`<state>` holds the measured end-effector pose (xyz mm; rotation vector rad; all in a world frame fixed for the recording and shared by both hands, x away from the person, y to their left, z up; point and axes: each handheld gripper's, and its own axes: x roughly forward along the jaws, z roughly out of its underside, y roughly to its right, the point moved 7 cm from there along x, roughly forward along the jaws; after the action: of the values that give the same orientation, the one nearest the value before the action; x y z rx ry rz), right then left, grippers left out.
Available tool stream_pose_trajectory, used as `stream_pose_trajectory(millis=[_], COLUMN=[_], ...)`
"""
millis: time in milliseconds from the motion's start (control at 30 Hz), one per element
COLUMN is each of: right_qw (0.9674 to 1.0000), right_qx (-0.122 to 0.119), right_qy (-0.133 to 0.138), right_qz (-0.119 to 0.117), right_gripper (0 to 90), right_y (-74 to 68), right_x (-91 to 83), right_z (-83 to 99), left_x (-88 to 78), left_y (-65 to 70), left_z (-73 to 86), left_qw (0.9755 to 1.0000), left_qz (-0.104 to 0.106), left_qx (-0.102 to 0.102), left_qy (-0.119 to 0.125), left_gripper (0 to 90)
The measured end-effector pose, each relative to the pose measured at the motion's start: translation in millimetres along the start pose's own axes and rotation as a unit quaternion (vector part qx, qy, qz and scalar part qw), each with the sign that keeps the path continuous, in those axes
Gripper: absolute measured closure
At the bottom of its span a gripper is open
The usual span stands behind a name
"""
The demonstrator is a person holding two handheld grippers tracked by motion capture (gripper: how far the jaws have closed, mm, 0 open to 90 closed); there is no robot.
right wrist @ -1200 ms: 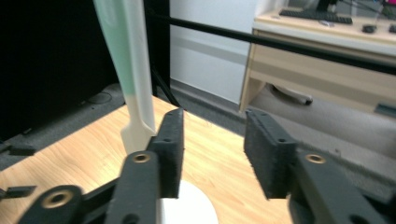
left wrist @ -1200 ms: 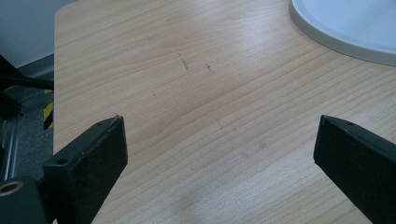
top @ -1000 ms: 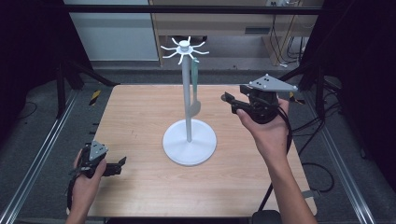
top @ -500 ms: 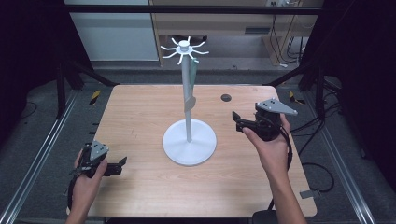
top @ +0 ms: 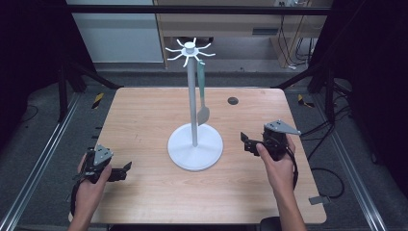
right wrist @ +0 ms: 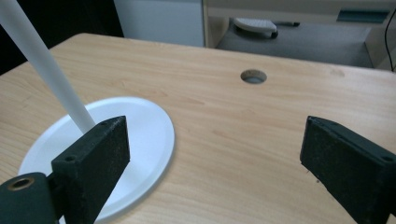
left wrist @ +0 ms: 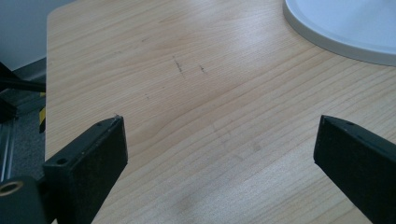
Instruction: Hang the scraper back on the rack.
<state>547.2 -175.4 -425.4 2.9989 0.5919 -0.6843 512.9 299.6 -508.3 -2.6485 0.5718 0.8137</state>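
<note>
A white stand (top: 195, 147) with a round base, a thin pole and a ring of hooks at the top stands mid-table. A pale green spatula (top: 202, 91) hangs from one hook beside the pole. My right gripper (top: 244, 143) is low over the table just right of the base, pointing at it. Its jaws have just been opening and hold nothing. In the right gripper view the gripper (right wrist: 215, 154) frames bare wood, with the base (right wrist: 140, 135) and pole (right wrist: 46, 74) at the left. My left gripper (top: 126, 171) rests open near the front left edge, empty (left wrist: 219, 154).
The wooden table (top: 144, 120) has a round cable hole (top: 233, 101) behind the right gripper. Metal rails and dark frame posts run along both sides. The table's front edge lies close to the left hand. The base rim (left wrist: 345, 28) shows far off in the left gripper view.
The right hand has come down from beside the upper pole to low over the table, right of the base. Its jaws have spread wider. The left hand has stayed put.
</note>
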Motion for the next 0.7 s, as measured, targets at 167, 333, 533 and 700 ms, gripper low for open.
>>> stream_pose_trajectory(millis=[167,333,533,700], right_qw=[0.9997,0.9989,0.9955,0.9924], right_qx=[0.008,0.019,-0.034,-0.038], right_qy=[-0.022,-0.043,-0.086,-0.116], right_qz=[0.004,0.002,0.020,0.017], right_gripper=[9.6,10.3,13.0,12.7], right_y=[4.8,8.4,12.7,19.3], right_x=[9.0,18.1,25.7,29.8], right_z=[20.7,40.3,60.7,76.6], left_x=[-0.6,-0.6,0.1,1.6], left_y=[-1.4,-1.0,0.1,-0.3], left_z=[-0.1,-0.1,0.1,0.5], left_qw=[1.0000,1.0000,1.0000,1.0000], left_qz=[-0.001,-0.002,-0.006,-0.008], left_qx=[-0.001,0.001,0.004,0.002], left_qy=[0.002,0.002,-0.002,-0.004], left_gripper=[2.6,2.6,2.6,2.7])
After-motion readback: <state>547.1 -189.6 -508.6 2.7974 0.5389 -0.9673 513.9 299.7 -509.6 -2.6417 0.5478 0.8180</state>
